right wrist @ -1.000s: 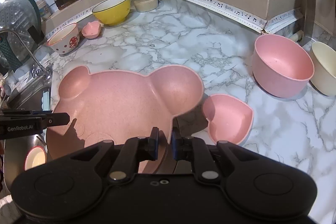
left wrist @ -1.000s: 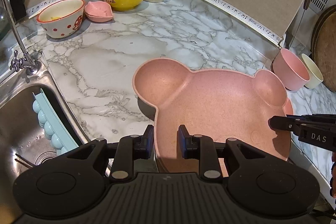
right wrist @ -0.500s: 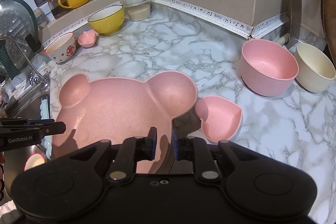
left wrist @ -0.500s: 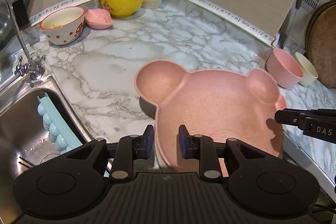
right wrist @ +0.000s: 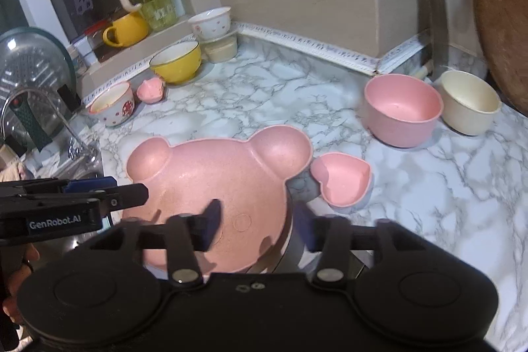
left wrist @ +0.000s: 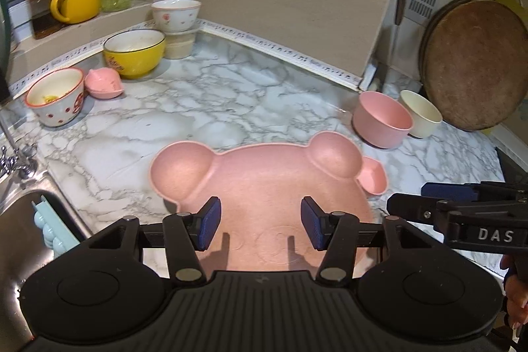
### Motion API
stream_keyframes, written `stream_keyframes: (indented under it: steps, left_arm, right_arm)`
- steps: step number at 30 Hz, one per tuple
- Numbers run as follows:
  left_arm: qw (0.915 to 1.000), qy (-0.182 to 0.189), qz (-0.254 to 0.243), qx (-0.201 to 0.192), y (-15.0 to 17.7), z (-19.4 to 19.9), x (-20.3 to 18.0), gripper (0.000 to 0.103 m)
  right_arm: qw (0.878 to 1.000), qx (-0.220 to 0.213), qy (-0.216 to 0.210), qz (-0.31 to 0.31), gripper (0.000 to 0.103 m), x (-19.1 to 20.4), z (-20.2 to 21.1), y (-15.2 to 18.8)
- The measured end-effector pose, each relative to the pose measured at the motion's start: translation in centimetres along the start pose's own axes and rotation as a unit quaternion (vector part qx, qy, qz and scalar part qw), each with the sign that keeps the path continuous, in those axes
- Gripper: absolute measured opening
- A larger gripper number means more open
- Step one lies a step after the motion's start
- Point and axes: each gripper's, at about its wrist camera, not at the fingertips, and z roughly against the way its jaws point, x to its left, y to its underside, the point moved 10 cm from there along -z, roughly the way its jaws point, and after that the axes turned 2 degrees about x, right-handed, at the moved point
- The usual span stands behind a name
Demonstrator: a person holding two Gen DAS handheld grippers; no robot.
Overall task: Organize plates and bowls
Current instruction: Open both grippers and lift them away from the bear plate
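Both claws hang over the near edge of the counter, each with its jaws spread apart and gripping nothing. The left gripper (left wrist: pixel 259 223) straddles the near rim of the bear-shaped plate (left wrist: pixel 264 183), which lies flat on the marble counter (left wrist: pixel 204 108) with its chin end at the counter's front edge. The right gripper (right wrist: pixel 254 228) sits at that same near rim, more to the plate's right side; its fingers are blurred.

My worry is that near rim: the plate looks to overhang the edge a little, so a downward press or a lopsided pinch there could tip it off toward the floor, or toward the sink (left wrist: pixel 19 226) just left of the left claw. With two claws this close together, they could also knock one another.

Just beyond the right claw, nearly touching the plate's right ear, is a small heart-shaped dish (right wrist: pixel 341 178), empty; a sideways nudge of the plate would shove it. Farther ahead and right stand a pink bowl (right wrist: pixel 402 108) and a cream bowl (right wrist: pixel 468 101), both empty. Far ahead to the left are a spotted bowl (left wrist: pixel 56 96) with yellowish scraps inside, a small pink dish (left wrist: pixel 104 83), a yellow bowl (left wrist: pixel 133 55) and a floral bowl (left wrist: pixel 176 15) stacked on a tub.
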Motion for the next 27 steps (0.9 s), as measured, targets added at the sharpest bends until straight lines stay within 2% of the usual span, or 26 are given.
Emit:
stream_keyframes:
  steps: [1,4,6,10,14,27]
  left_arm:
    - [1.0000,0.003,-0.003,-0.002,-0.1,0.1,-0.4,0.060]
    - [0.9997,0.017,-0.017,-0.008,-0.5,0.4,-2.0,0.061]
    - [0.9993,0.028,-0.025,-0.008,-0.7,0.5,-3.1,0.062]
    - [0.9986,0.033,-0.040,-0.010,-1.4,0.4,-5.2,0.070]
    - [0.9977,0.040,-0.053,-0.016,-2.6,0.1,-7.4,0.074]
    - [0.9988,0.032,-0.036,0.003,-5.1,-5.1,-13.9,0.078]
  right_arm:
    - [1.000,-0.009,0.003,-0.001,0.063,-0.1,0.6,0.0]
    - [1.000,-0.023,0.012,-0.004,0.069,-0.6,2.1,0.0]
    - [0.999,-0.032,0.019,-0.013,0.077,-1.2,3.0,-0.1]
    - [0.998,-0.051,0.028,-0.024,0.085,-2.6,4.5,-0.4]
    - [0.995,-0.076,0.036,-0.045,0.099,-4.7,5.9,-1.1]
    - [0.995,-0.081,0.039,-0.045,0.101,-12.4,6.1,-2.8]
